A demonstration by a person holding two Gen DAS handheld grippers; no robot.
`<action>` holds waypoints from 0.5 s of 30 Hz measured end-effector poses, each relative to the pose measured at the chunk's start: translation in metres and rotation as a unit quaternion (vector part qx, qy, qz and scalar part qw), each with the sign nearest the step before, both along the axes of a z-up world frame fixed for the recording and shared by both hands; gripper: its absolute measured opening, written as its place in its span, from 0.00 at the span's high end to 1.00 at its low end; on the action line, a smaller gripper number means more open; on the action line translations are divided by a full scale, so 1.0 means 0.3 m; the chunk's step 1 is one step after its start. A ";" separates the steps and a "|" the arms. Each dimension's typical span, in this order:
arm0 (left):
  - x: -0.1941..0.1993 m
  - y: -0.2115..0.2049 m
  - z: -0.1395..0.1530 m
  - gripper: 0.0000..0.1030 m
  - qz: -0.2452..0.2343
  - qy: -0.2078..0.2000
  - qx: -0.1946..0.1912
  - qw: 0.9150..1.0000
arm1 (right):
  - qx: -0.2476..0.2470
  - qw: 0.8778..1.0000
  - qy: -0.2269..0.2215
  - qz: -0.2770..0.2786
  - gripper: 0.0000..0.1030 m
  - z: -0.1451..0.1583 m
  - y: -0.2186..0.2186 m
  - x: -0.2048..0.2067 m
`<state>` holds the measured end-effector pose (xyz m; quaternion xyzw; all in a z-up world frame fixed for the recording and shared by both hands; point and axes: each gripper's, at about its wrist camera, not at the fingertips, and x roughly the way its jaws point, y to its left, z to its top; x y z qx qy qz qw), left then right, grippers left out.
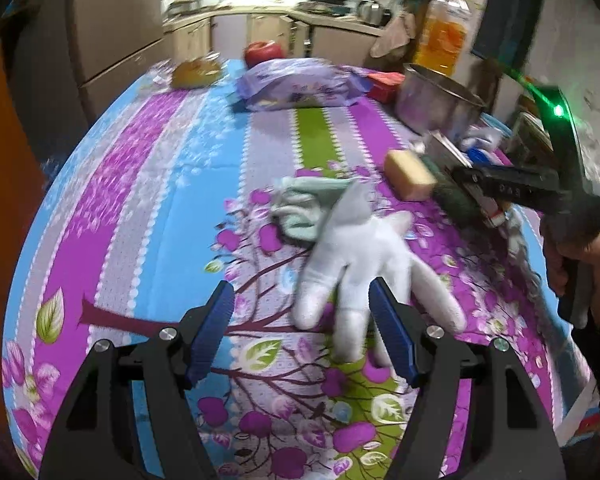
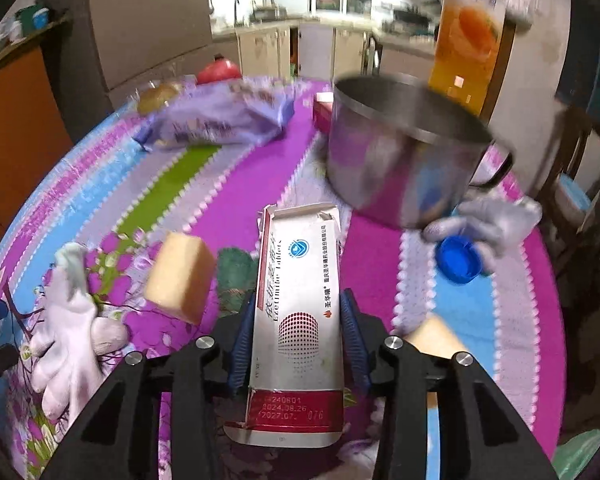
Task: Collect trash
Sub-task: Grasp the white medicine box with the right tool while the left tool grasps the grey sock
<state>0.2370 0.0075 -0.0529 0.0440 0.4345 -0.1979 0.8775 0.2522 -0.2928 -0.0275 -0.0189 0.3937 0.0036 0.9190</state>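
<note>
My right gripper (image 2: 296, 344) is shut on an empty white and red medicine box (image 2: 298, 300) and holds it above the table. The box also shows in the left wrist view (image 1: 448, 152), held in the right gripper (image 1: 466, 178). My left gripper (image 1: 302, 332) is open and empty, low over the table, with a white glove (image 1: 360, 256) just ahead between its fingers. The glove also shows in the right wrist view (image 2: 72, 340). A blue bottle cap (image 2: 459, 259) lies beside a second glove (image 2: 496, 220).
A steel pot (image 2: 396, 152) stands at the right, an orange drink bottle (image 2: 468, 36) behind it. A yellow and green sponge (image 2: 180, 276), a purple plastic bag (image 2: 220, 120), a red apple (image 1: 263, 51), a bun (image 1: 196, 73) and a light green cloth (image 1: 304, 208) lie on the flowered tablecloth (image 1: 160, 200).
</note>
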 end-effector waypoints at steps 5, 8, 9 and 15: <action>0.024 -0.072 0.003 0.29 -0.036 -0.007 -0.009 0.999 | -0.009 0.994 -0.108 0.007 0.59 0.179 0.041 -0.164; 0.085 -0.112 -0.029 0.29 -0.030 0.007 -0.008 0.999 | 0.012 0.988 -0.155 0.018 0.58 0.279 0.047 -0.268; 0.102 -0.125 -0.038 0.29 -0.029 0.006 -0.002 1.000 | 0.019 0.986 -0.164 0.024 0.58 0.304 0.049 -0.295; 0.176 -0.178 -0.093 0.45 -0.024 0.031 0.019 0.999 | 0.040 0.981 -0.179 0.059 0.58 0.377 0.084 -0.414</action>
